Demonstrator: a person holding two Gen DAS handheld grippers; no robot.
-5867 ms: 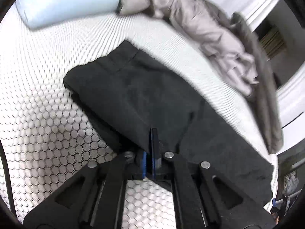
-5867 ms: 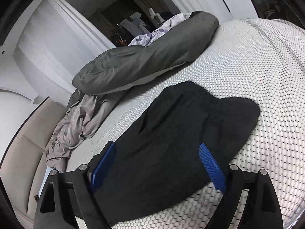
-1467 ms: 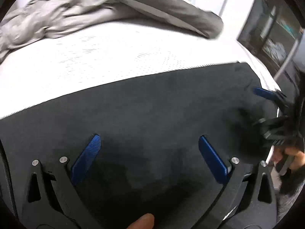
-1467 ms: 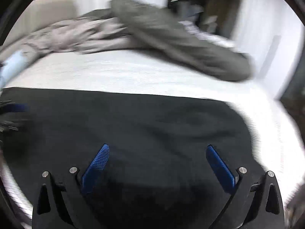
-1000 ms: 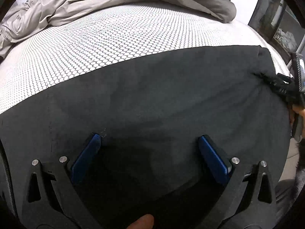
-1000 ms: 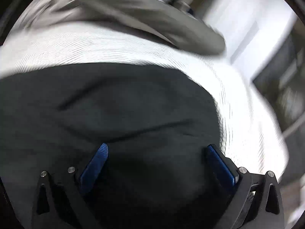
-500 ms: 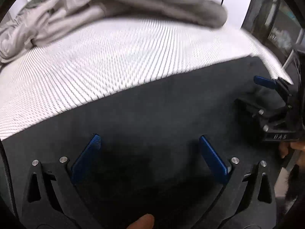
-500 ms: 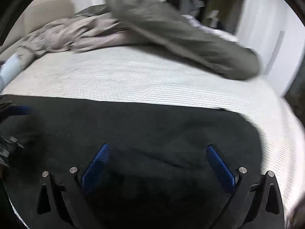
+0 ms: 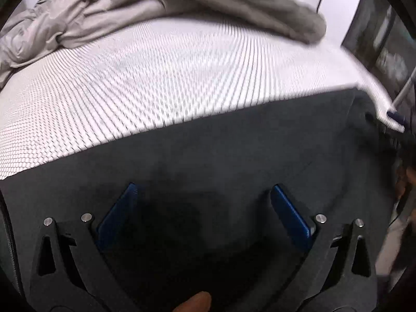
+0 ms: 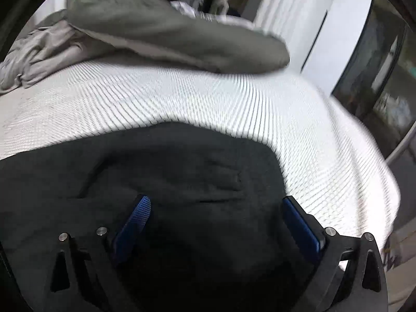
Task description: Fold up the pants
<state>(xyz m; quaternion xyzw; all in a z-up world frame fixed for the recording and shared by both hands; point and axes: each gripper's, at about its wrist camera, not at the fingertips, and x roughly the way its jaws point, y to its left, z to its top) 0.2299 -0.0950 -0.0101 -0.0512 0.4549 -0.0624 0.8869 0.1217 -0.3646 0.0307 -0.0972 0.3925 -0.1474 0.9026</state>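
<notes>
Now | left gripper [image 9: 202, 202] agape | right gripper [image 10: 215, 213] agape | over pants [image 9: 234, 143]

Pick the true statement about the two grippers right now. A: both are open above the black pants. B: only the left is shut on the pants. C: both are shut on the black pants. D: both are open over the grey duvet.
A: the left gripper and the right gripper each show their blue pads spread wide, with the black pants beneath them.
</notes>
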